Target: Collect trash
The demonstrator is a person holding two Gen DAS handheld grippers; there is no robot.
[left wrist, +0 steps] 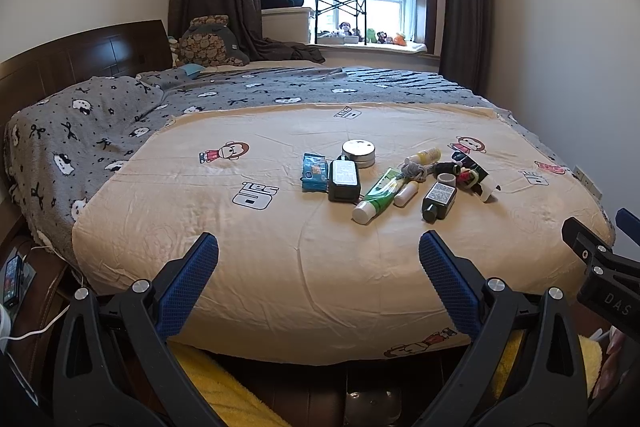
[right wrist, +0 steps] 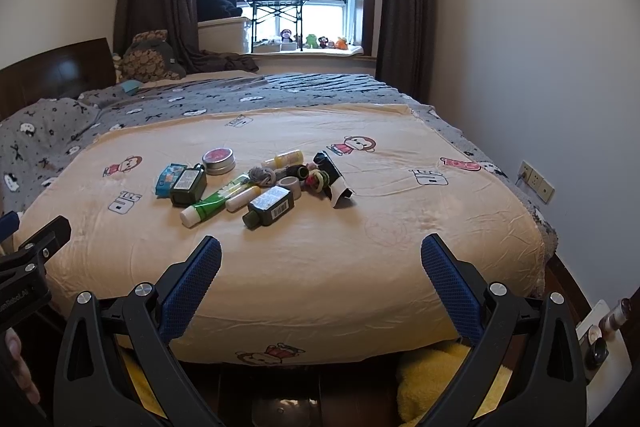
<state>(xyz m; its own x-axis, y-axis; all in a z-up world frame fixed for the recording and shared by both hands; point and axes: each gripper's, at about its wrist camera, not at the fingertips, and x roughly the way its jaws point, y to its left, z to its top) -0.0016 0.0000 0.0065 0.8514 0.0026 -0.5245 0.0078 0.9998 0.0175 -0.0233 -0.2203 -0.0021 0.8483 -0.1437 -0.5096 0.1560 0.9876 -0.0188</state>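
Observation:
A cluster of small items lies on the cream bedspread (left wrist: 248, 267): a blue packet (left wrist: 315, 172), a dark green bottle (left wrist: 343, 180), a round tin (left wrist: 359, 153), a green tube (left wrist: 376, 195), a second dark bottle (left wrist: 438, 200), a yellow bottle (left wrist: 425, 157), hair ties and a black-and-white wrapper (left wrist: 478, 177). The right wrist view shows the same packet (right wrist: 171, 179), tin (right wrist: 218, 160), tube (right wrist: 214, 201), bottle (right wrist: 271, 206) and wrapper (right wrist: 334, 179). My left gripper (left wrist: 319, 255) is open and empty at the bed's foot. My right gripper (right wrist: 321, 257) is open and empty beside it.
A grey patterned blanket (left wrist: 80, 131) covers the head of the bed, with a wooden headboard (left wrist: 80, 55) behind. A yellow towel (right wrist: 436, 375) lies on the floor below the bed's foot. A wall with sockets (right wrist: 536, 183) runs along the right. A nightstand (left wrist: 24, 291) stands at the left.

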